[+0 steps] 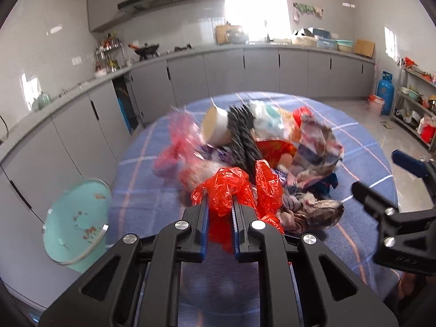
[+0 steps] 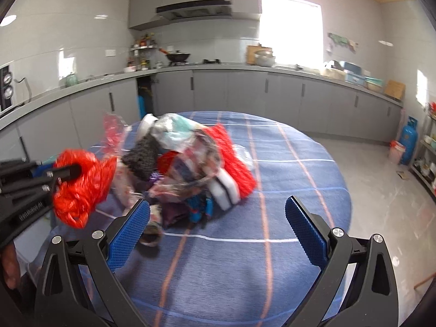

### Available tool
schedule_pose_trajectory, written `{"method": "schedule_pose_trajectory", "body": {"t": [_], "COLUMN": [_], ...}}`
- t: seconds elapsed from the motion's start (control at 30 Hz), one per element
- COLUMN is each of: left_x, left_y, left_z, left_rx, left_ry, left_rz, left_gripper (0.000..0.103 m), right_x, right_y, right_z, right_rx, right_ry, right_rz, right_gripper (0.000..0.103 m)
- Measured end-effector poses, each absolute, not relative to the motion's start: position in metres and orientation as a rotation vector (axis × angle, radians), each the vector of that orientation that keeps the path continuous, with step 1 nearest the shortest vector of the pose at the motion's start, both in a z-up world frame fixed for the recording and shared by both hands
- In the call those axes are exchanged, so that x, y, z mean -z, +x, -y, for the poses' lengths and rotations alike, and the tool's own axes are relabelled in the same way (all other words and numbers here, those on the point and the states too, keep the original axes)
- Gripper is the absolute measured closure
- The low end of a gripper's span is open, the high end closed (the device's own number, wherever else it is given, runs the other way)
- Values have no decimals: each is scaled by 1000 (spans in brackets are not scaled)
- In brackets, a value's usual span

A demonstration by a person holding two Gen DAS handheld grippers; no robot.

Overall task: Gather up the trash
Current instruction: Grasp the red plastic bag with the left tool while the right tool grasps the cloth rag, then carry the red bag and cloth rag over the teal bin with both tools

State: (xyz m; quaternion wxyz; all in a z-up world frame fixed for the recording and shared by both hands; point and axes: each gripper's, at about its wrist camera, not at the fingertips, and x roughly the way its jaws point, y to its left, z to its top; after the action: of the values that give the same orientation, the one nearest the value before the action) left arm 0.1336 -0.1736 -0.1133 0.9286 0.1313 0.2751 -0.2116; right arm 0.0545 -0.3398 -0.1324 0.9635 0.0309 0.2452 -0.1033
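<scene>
Left gripper (image 1: 220,209), lower centre of its view, pinches a red plastic bag (image 1: 231,188) at the near edge of the trash pile (image 1: 253,147) on the blue-clothed worktop (image 1: 141,179). Right gripper (image 2: 218,212), spread wide and empty, hovers before the pile; a teal bucket (image 1: 76,218) stands lower left.

Bright daylight, pouring in through a window (image 1: 254,2) in the far wall and blown out to pure white in both views. Glare patches on the glossy wall tiles (image 1: 55,29) and a soft sheen on the floor (image 2: 381,190). Even, soft illumination across the room, shadows faint. Strong fisheye bending: counter (image 2: 81,87) curved into an arc, dark vignette at every corner. Motion blur smearing the pile of trash (image 1: 245,147) on the table, worst along its left side; same smear in the right wrist view. Background fairly sharp. Gripper bodies at the bottom edge crisp, metal rivets catching small highlights.
</scene>
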Motion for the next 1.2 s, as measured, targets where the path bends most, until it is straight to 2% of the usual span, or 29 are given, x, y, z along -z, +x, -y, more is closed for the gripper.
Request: {"method": "schedule_pose_trajectory", "body": {"t": [0.47,0.53,0.63,0.7,0.73,0.87,1.2], "left_x": [105,104,102,103,104,103,94], "left_y": [138,138,139,138,139,141,149], "left_z": [110,106,103,102,102,99,78], "left_rx": [295,295,299,294,293,284,237], "left_ry": [249,246,239,245,245,243,220], "left_rz": [-569,-568,-567,-557,-557,-558,-541], "left_gripper": [89,89,89,89,89,89,89], "right_x": [150,156,163,165,165,158,112], "right_y": [110,116,119,119,118,110,82], "right_z": [298,296,294,291,290,290,283], "right_rx": [19,-10,-39,-63,-68,-69,-39], "right_ry": [23,35,50,54,47,38,-41], "right_rz": [-669,-711,-746,-761,-761,-733,-572], "right_gripper": [31,46,54,71,74,80,80]}}
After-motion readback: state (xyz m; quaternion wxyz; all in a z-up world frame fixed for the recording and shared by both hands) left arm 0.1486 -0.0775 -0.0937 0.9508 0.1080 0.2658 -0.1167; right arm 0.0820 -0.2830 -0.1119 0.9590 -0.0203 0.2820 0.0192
